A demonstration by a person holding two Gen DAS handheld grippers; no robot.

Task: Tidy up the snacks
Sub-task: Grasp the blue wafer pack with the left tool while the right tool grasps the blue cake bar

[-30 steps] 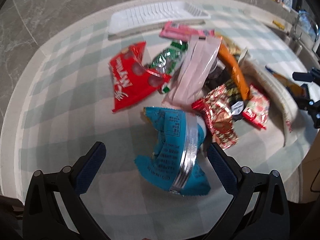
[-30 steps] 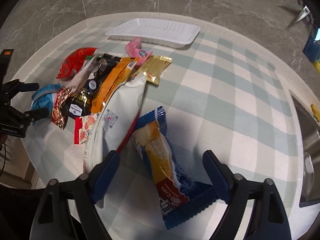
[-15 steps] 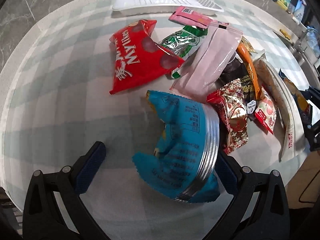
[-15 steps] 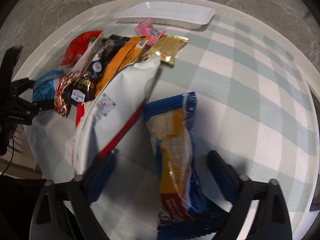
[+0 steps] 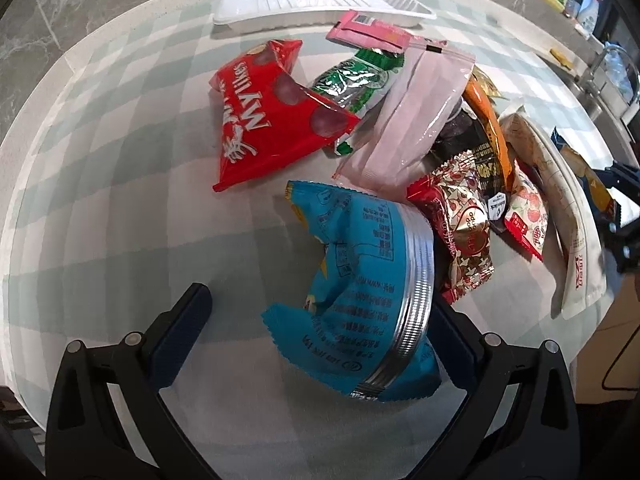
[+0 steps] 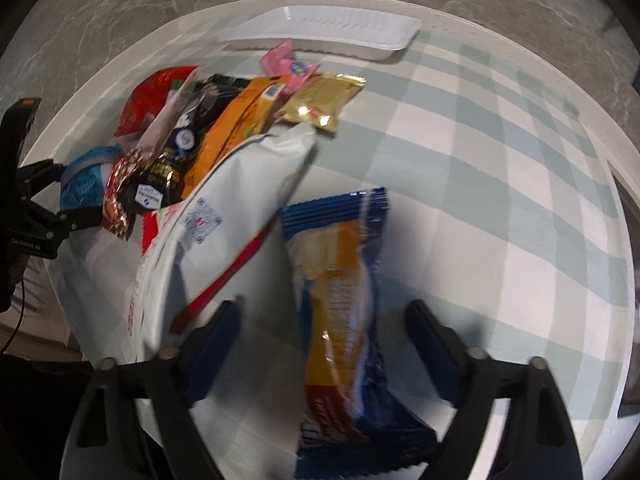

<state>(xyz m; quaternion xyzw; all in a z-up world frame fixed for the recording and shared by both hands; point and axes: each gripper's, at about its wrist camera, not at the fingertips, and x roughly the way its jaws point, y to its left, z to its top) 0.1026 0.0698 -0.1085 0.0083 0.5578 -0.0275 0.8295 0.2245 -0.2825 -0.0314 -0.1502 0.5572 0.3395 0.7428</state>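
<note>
Left gripper (image 5: 320,312): jaws spread, straddling teal packet (image 5: 360,292) | Right gripper (image 6: 324,328): jaws spread, straddling blue-orange packet (image 6: 340,300) | white tray (image 6: 320,30): beyond both

1. Left view: bare checked tablecloth (image 5: 120,200) all down the left, wide open from the near edge to the far rim.
2. The blue packet (image 5: 360,288) fills the gap between the left gripper (image 5: 320,316) fingers, touching the right one.
3. Right of that, a packed heap: red bag (image 5: 272,116), pink pouch (image 5: 416,108), gold-red wrapper (image 5: 460,232), overlapping.
4. Far edge: white tray (image 5: 320,2) blocks the rim.
5. Right view: open cloth on the right; white bag (image 6: 224,232) crowds the left; blue-orange packet (image 6: 340,300) lies between the right gripper (image 6: 324,328) fingers.
</note>
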